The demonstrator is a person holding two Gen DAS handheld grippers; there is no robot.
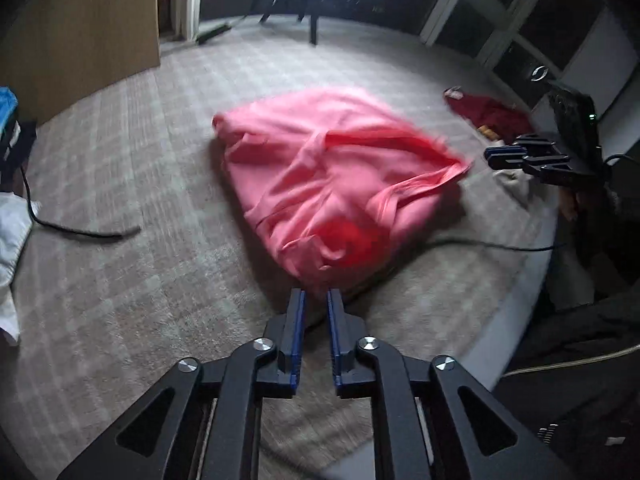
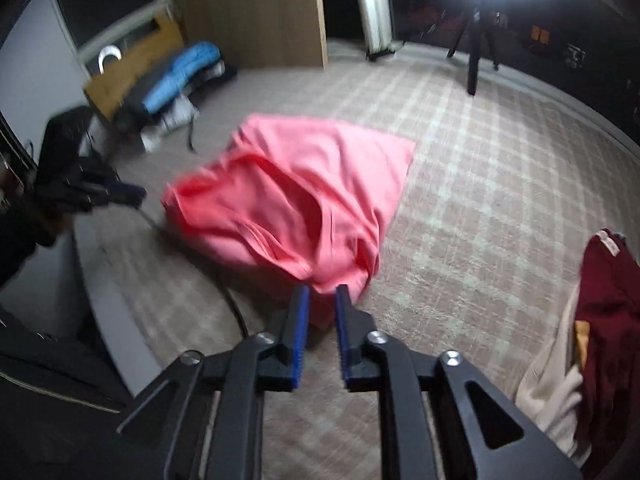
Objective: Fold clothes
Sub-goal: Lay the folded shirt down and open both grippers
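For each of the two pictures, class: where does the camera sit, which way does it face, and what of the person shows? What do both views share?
Left wrist: sits on the left gripper, facing down at the pink garment on the carpet; the right gripper shows at right.
Right wrist: sits on the right gripper, facing the same garment; the left gripper shows at left.
Shared: garment, carpet, dark red clothing.

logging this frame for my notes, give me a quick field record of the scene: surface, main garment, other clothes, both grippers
surface: checked carpet
main garment: pink garment, rumpled in a heap on the carpet
other clothes: dark red garment off to the right side; blue and dark pile by the wooden panel
left gripper: jaws apart, pink cloth just beyond the tips, not gripped
right gripper: jaws apart, the same
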